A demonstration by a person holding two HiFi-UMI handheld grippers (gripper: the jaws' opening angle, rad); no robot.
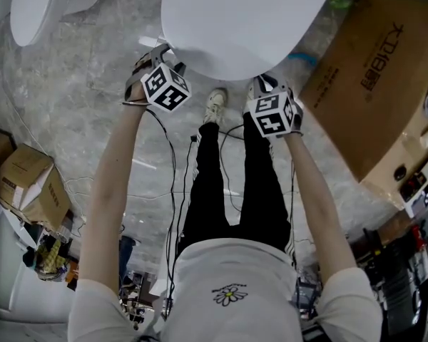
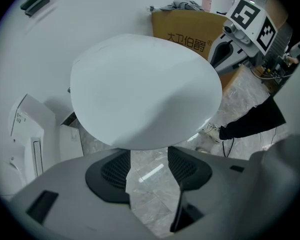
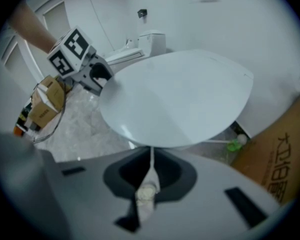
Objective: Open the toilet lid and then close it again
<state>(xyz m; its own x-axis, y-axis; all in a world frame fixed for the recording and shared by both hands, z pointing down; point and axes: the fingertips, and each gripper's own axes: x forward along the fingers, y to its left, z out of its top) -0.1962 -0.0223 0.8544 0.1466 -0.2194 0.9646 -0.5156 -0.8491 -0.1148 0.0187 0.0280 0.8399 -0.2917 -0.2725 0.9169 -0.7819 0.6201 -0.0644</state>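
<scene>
Marble floor [image 1: 78,105]: is filling the head view, with cables trailing over it toward 6 o'clock.
Toilet lid [image 1: 242,20]: is lying at 12 o'clock in the head view, showing its smooth white top. Both gripper views are showing its front rim just above the jaws.
Cardboard box [image 1: 371,77]: is leaning at 2 o'clock from the lid. Its printed face is showing in all three views.
Left gripper [image 2: 149,156]: is hanging at the lid's 7 o'clock rim. Only its own view is showing its jaws standing apart, with bare floor between them and nothing held.
Right gripper [image 3: 151,154]: is hanging at the lid's 5 o'clock rim. Its own view is showing its jaws pressed together, holding nothing.
Shoe [image 1: 215,105]: is standing at the lid's 6 o'clock, between the two grippers.
</scene>
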